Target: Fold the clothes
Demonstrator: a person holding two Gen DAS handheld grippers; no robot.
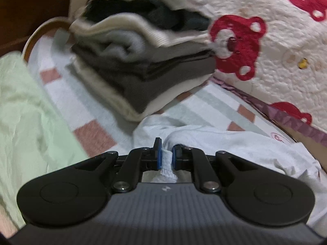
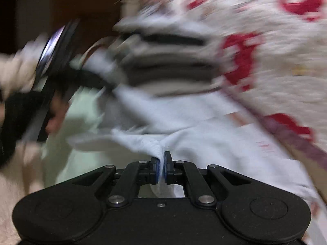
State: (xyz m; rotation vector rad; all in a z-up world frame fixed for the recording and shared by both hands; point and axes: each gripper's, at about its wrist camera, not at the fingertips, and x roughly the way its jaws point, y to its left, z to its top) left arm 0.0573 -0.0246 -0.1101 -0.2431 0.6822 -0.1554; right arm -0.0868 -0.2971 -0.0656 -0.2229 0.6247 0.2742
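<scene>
A pale blue-white garment (image 1: 235, 143) lies crumpled on the checked bedsheet (image 1: 92, 110). My left gripper (image 1: 166, 154) is shut on a hemmed edge of that garment, which sticks out behind its blue pads. In the blurred right wrist view the same garment (image 2: 184, 122) spreads ahead, and my right gripper (image 2: 162, 166) is shut on a pinched fold of it. The other gripper (image 2: 61, 61), held in a hand, shows at the left of that view.
A stack of folded clothes (image 1: 147, 57) in cream, grey and black sits just beyond the garment. A cream quilt with red bear prints (image 1: 265, 47) rises on the right. A pale green cloth (image 1: 26, 110) lies on the left. A dark wooden headboard (image 1: 30, 10) stands behind.
</scene>
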